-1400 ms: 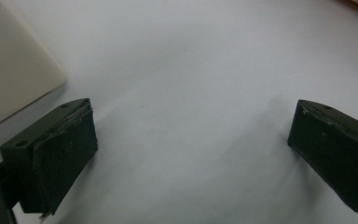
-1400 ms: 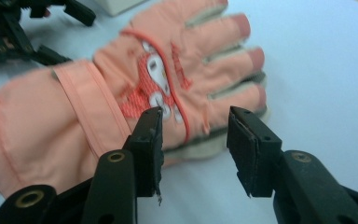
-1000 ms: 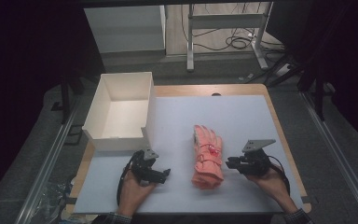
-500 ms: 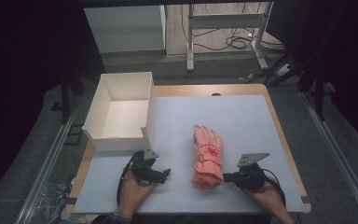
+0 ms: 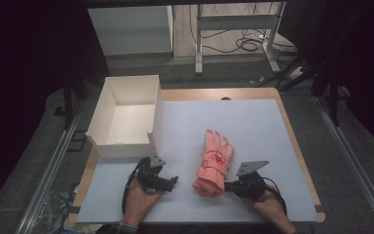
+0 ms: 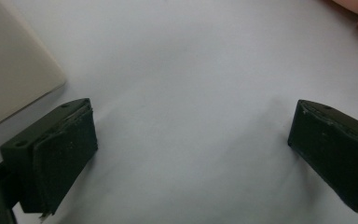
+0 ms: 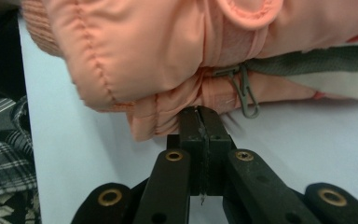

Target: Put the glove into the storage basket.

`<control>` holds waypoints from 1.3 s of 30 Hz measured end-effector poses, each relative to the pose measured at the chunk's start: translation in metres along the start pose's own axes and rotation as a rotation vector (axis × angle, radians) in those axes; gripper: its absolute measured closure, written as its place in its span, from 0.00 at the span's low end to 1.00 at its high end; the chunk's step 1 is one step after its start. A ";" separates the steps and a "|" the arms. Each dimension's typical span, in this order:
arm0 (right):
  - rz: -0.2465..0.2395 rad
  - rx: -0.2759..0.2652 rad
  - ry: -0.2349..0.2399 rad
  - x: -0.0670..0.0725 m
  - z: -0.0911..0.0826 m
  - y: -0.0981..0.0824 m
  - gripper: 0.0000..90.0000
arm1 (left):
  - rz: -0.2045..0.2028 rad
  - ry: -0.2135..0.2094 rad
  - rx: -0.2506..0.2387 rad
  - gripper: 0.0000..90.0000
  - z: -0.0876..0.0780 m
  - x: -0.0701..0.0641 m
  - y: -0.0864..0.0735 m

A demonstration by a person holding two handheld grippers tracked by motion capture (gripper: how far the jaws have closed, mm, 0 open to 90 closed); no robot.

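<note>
A: Right gripper (image 5: 230,185) has come forward and down toward the near end of the pink glove (image 5: 214,163) since the earlier high frames, where it stood a little off to the glove's side. Its jaws have just been closing. In the right gripper view they now meet tip to tip, pressed against the cuff edge of the glove (image 7: 168,70).

B: Is fabric caught between them?

A: Cannot say for certain. The pads (image 7: 200,126) sit against a fold of the cuff, but the jaws look fully clenched, with no visible cloth in the seam. My reading: a thin pinch at most, or a miss.

B: Left side?

A: Left gripper (image 5: 168,182) has not shifted. It rests on the white table (image 5: 263,122) just in front of the white box (image 5: 112,146), jaws spread wide with bare table between them in the left gripper view.

B: Glove position?

A: Flat on the table, fingers pointing away from the person, cuff nearest. It lies between the two grippers and to the right of the box, apart from it.

B: Meaning for the job?

A: Likely a grasp attempt on the cuff, presumably to carry the glove to the box. A lift will show whether the pinch holds.
</note>
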State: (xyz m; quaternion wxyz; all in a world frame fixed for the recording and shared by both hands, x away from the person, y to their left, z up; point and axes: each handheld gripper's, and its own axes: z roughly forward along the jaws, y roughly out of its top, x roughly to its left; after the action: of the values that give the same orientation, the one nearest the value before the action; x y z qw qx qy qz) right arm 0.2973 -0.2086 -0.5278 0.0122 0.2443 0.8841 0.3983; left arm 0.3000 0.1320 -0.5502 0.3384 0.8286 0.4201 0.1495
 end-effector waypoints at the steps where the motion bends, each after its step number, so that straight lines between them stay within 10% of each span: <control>1: 0.001 -0.002 0.005 0.001 0.002 0.001 0.99 | 0.000 0.000 0.000 0.01 0.000 0.000 0.000; 26: -0.045 0.002 0.005 0.015 0.047 0.035 0.99 | 0.000 0.000 0.000 0.01 0.000 0.000 0.000; 39: -0.027 -0.008 -0.079 0.003 0.017 0.017 0.81 | 0.001 -0.013 -0.001 0.02 -0.001 0.001 0.000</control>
State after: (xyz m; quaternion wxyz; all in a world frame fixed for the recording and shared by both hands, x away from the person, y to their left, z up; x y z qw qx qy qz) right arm 0.3052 -0.1858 -0.5268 0.0535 0.2476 0.8846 0.3915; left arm 0.3001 0.1334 -0.5497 0.3414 0.8295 0.4177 0.1445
